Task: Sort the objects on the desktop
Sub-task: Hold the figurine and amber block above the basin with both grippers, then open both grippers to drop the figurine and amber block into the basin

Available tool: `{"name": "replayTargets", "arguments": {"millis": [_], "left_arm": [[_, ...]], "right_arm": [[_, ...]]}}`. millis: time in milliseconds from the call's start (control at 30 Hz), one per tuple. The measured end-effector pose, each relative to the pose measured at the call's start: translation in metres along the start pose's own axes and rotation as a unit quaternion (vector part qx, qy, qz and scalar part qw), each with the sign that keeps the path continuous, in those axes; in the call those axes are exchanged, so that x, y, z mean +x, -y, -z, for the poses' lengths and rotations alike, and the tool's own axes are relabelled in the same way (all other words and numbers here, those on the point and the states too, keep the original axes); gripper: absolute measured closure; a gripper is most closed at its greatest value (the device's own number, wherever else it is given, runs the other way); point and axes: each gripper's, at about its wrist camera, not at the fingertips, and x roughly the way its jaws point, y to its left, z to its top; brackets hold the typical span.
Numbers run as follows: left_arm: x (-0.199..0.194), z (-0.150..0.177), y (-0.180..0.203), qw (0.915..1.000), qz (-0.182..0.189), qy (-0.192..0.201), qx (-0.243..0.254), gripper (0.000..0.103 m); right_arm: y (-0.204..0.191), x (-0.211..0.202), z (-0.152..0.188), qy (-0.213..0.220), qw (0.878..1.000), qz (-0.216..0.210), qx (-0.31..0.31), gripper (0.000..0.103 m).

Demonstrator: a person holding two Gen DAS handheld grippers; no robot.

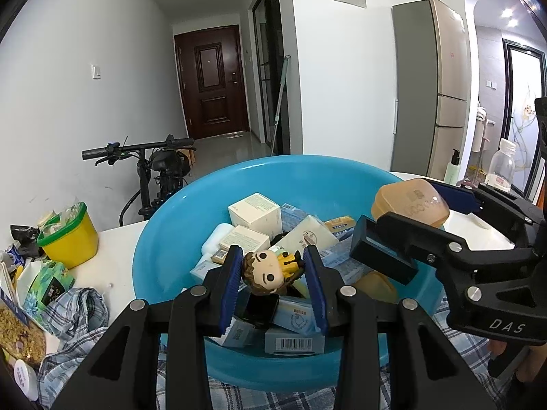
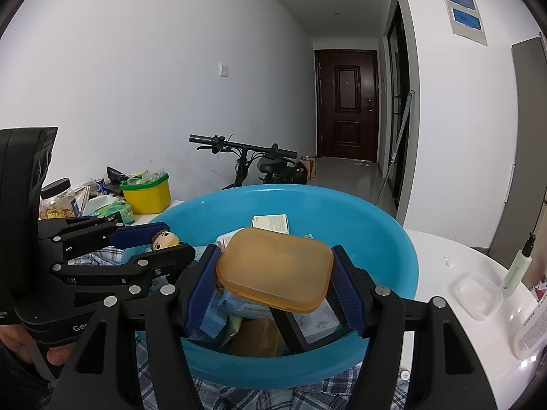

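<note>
Figurine (image 1: 270,268), big-headed, brown hair, yellow top: clamped between the blue pads of the left hand-held gripper (image 1: 271,275), above the blue basin (image 1: 164,239). Orange plastic box (image 2: 275,270): pinched by the right hand-held gripper (image 2: 275,282) over the same basin, its lid text unreadable. Basin crowded with cartons, one showing a barcode; its rim near the yellow tub (image 1: 70,235) on the white counter (image 1: 116,256). Gripper body marked "DAS".
</note>
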Motion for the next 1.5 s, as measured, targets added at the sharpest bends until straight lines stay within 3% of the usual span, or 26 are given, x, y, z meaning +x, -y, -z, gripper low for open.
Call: {"name": "replayTargets", "arguments": {"millis": [33,100,167,900,1000,1100,1500], "left_arm": [[0.001,0.001,0.001,1.0000,-0.003,-0.004,0.002,0.042],[-0.001,0.001,0.001,0.9990,-0.045,0.005,0.004,0.008],[-0.007,0.000,-0.001,0.9979,-0.059,0.023,0.009,0.000],[-0.008,0.000,-0.018,0.9968,-0.076,0.013,-0.022,0.000],[-0.008,0.000,-0.019,0.9969,-0.073,0.012,-0.025,0.000],[-0.009,-0.001,-0.021,0.9970,-0.072,0.009,-0.028,0.000],[-0.013,-0.001,-0.021,0.9969,-0.072,0.011,-0.029,0.000]], "right_arm": [[0.000,0.000,0.000,0.000,1.000,-0.001,0.000,0.039],[0.003,-0.003,-0.001,0.004,1.000,0.001,0.005,0.039],[0.005,-0.005,-0.002,0.007,1.000,0.000,0.009,0.039],[0.013,0.004,0.005,0.009,1.000,0.007,0.009,0.039],[0.011,0.006,0.007,0.023,1.000,-0.003,0.004,0.000],[0.004,0.004,0.007,0.027,0.999,0.029,-0.022,0.000],[-0.001,0.005,0.006,0.011,0.999,0.037,-0.019,0.000]]}}
